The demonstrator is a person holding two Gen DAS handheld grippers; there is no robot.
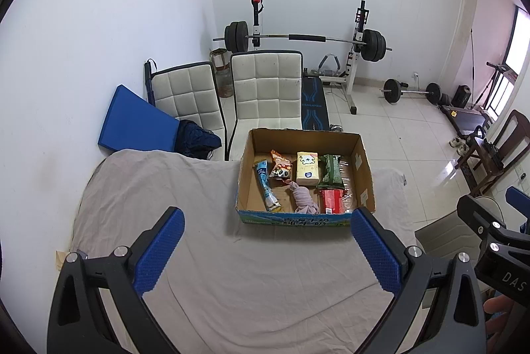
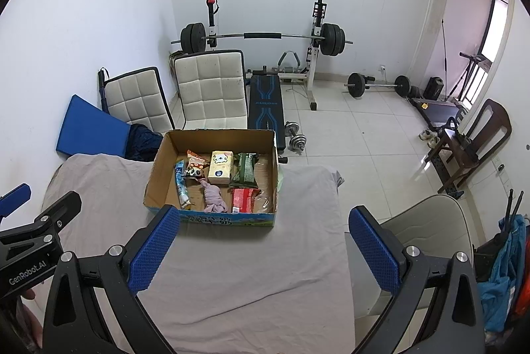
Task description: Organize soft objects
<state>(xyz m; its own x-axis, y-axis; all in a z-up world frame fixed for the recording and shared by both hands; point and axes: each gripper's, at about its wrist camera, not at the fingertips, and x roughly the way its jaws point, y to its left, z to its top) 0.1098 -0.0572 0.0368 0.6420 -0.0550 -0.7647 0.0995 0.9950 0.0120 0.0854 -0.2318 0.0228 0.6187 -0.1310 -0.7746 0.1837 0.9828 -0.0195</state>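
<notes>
**Left wrist view and right wrist view: both grippers wide open, soft things in the box**

Left wrist view shows your left gripper (image 1: 266, 249) low over a table with a gray cloth (image 1: 132, 188) on it. Its two blue fingers (image 1: 159, 254) are spread far apart and hold nothing. Past them sits a cardboard box (image 1: 245, 161) on the cloth, toward the far edge of the table.

Look inside the box from left to right. A long blue tube (image 1: 266, 185) lies near the left wall. Next comes an orange snack bag (image 1: 281, 166) with a panda face on it. A crumpled pink cloth (image 1: 303, 198) lies in the middle at the front. Behind it stands a small yellow pack (image 1: 307, 168). A green pack (image 1: 332, 171) is at the back right, and a red pack (image 1: 332, 201) is at the front right.

Your right gripper (image 2: 263, 249) is also low over the table, to the right of the left one. Its blue fingers (image 2: 374, 254) are spread wide too, and nothing is between them. From this view the box is ahead and a little to the left, with the left fingertip just in front of its near corner.

Behind the table stand two white chairs (image 1: 265, 88). A blue mat (image 1: 135, 118) leans by the wall on the left. A barbell rack (image 1: 304, 39) stands at the back wall.
</notes>
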